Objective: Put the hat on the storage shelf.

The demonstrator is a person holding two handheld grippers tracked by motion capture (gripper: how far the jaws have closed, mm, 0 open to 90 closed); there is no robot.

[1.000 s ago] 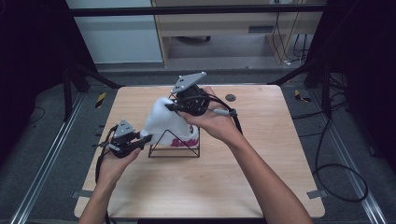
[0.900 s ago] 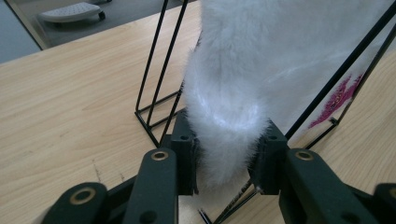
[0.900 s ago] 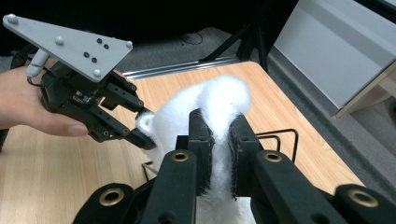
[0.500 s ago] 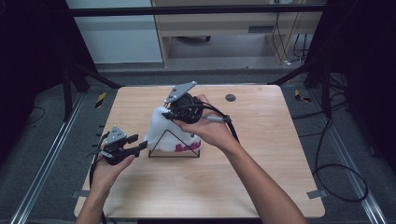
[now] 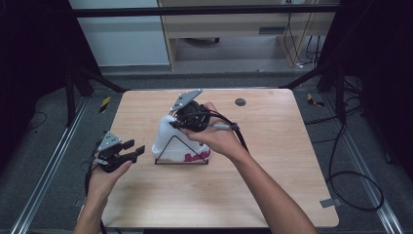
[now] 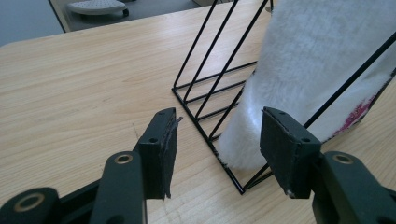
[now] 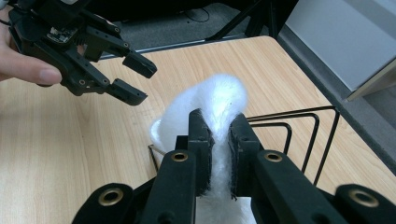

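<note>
The right hand-held gripper (image 7: 218, 154) is clamped on the top of a white fleece cloth (image 7: 212, 105) — the fabric pinched between its pads. The cloth drapes into a black wire rack (image 5: 181, 152) at mid-bench (image 5: 272, 146). The left hand-held gripper (image 5: 134, 150) sits just left of the rack, its jaws having just been opening — nothing between them.

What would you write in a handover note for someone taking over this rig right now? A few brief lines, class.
Right gripper: shut on the white fluffy cloth, holding its top fold.
Left gripper: jaws have just been opening, nothing between them, off to the left of the rack.
Black wire rack: mid-table, cloth draped inside it.
Done: left grip let go.
Left: probably settle the cloth in the rack, then release the right.
</note>
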